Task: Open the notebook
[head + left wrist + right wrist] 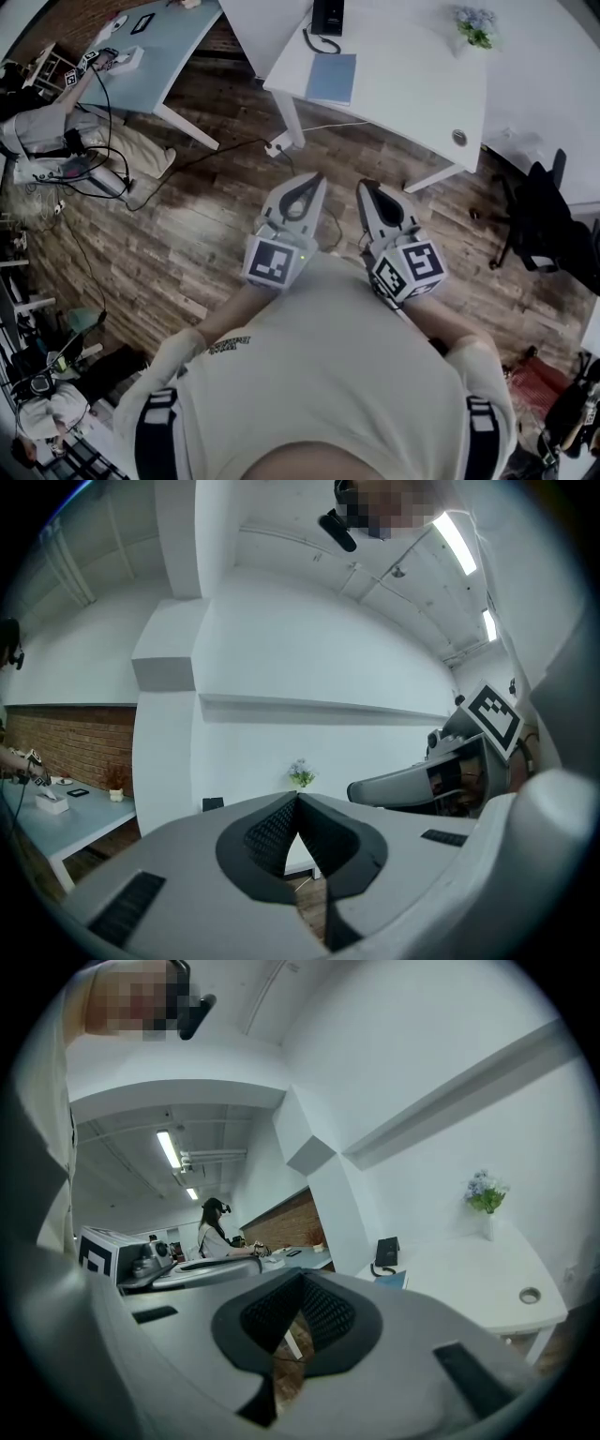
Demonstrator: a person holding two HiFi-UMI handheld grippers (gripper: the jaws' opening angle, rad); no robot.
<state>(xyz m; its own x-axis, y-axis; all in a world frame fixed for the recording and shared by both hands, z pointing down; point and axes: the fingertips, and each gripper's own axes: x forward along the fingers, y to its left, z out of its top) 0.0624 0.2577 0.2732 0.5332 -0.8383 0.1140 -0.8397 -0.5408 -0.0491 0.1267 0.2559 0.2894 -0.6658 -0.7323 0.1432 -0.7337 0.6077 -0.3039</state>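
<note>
The notebook (331,78) is blue, closed and lying flat on the white desk (412,84), close to the desk's near-left corner, up at 12 o'clock in the head view. In the right gripper view it's just a small blue sliver (394,1280) at the desk edge. A black phone (327,17) sits just past it at its 12 o'clock. A little pot of flowers (475,26) is further along the desk at about 2 o'clock from the notebook, and a round cable hole (458,137) is at about 4 o'clock.

Neither claw is anywhere near it. Both sit at the notebook's 6 o'clock, well apart from the desk, out over the wooden floor (197,244) and close in front of the wearer's chest. The left claw (307,187) is closed, tips pressed together with nothing between them. Same story for the right claw (367,192), shut and empty. They're side by side, near each other but not touching, both pointing toward the desk.

Further out, a pale blue desk (178,47) sits at 10 o'clock in the head view with a seated person (56,131) next to it, plus some cables on the floor there. A black chair (544,216) is at 3 o'clock.
</note>
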